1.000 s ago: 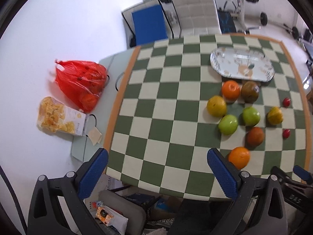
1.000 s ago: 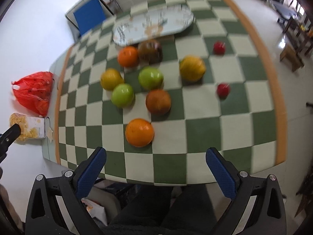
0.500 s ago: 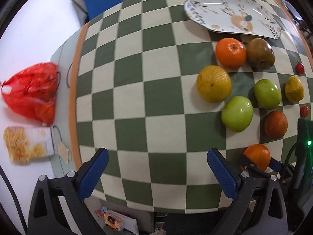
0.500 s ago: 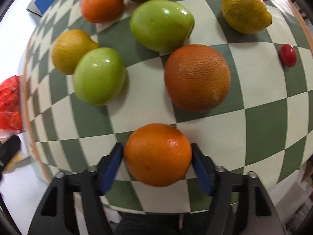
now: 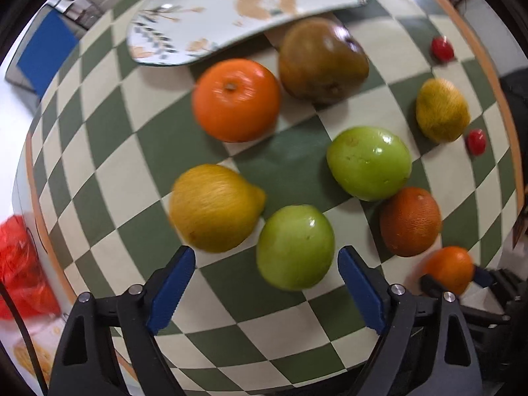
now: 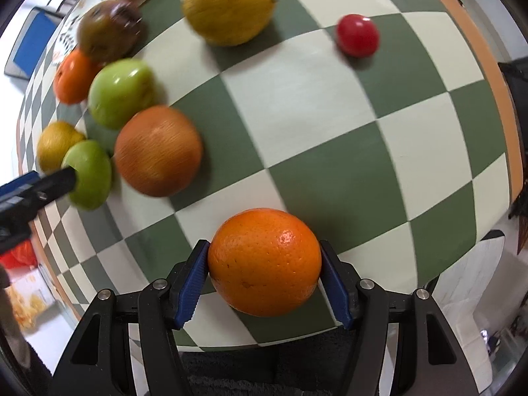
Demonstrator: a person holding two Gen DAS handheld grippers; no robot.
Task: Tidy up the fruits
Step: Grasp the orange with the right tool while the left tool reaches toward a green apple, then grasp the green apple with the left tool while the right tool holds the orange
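The right gripper (image 6: 264, 277) clamps an orange (image 6: 265, 261) by both blue pads over the checkered cloth (image 6: 330, 115). Beyond the orange lies a darker orange (image 6: 158, 151), with a tomato (image 6: 357, 35) far right.

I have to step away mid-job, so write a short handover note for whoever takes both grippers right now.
Right gripper: shut on the bright orange, near the table's front edge.
Left gripper: open, empty, fingers either side of the nearer green apple, not yet touching.
On the checkered cloth, loose: yellow lemon, second green apple, dark orange, stem-up orange, brown pear, small lemon, two red cherry tomatoes.
Patterned plate: no fruit on the visible part.
Done: one orange gripped. Left: everything else, assuming the plate is the destination.
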